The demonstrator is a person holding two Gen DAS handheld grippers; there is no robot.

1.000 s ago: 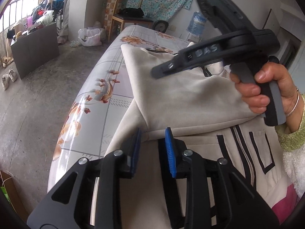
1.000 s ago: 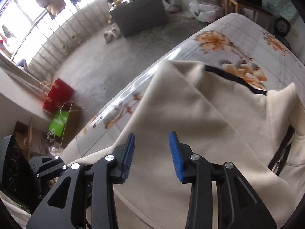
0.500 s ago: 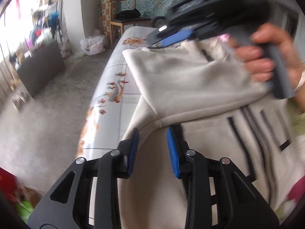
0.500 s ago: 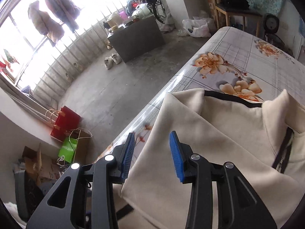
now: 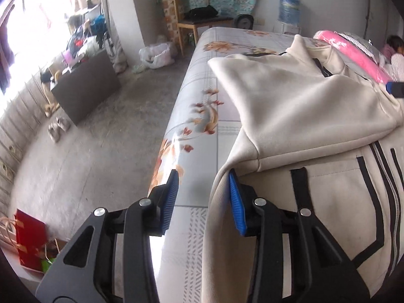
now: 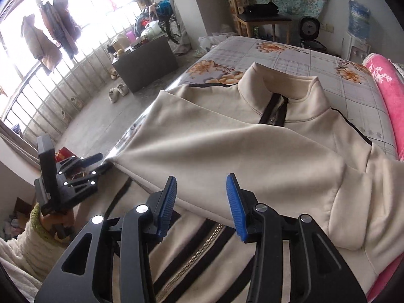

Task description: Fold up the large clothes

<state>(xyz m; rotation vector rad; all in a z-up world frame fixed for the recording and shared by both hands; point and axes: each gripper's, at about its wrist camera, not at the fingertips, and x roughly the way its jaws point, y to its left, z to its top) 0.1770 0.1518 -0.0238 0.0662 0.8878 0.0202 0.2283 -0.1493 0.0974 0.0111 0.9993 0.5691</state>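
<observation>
Cream fleece: a zip-front jacket (image 6: 252,136) with black stripes lies spread on the flower-printed bed cover (image 5: 202,116), one sleeve folded across the chest.
Containers: a red paper bag (image 5: 30,237) stands on the floor, its contents not visible; a white plastic bag (image 5: 156,55) sits by the wooden chair (image 5: 192,17), what is in it unclear.
Hidden or cut off: the jacket's hem runs out of both views; a pink blanket (image 6: 386,85) is cut by the edge.
Left gripper (image 5: 202,199): jaws opening, parted at the jacket's side edge; the far pad touches the cloth, no pinch.
Right gripper (image 6: 200,202): jaws opening, empty, over the folded sleeve above the zip.
</observation>
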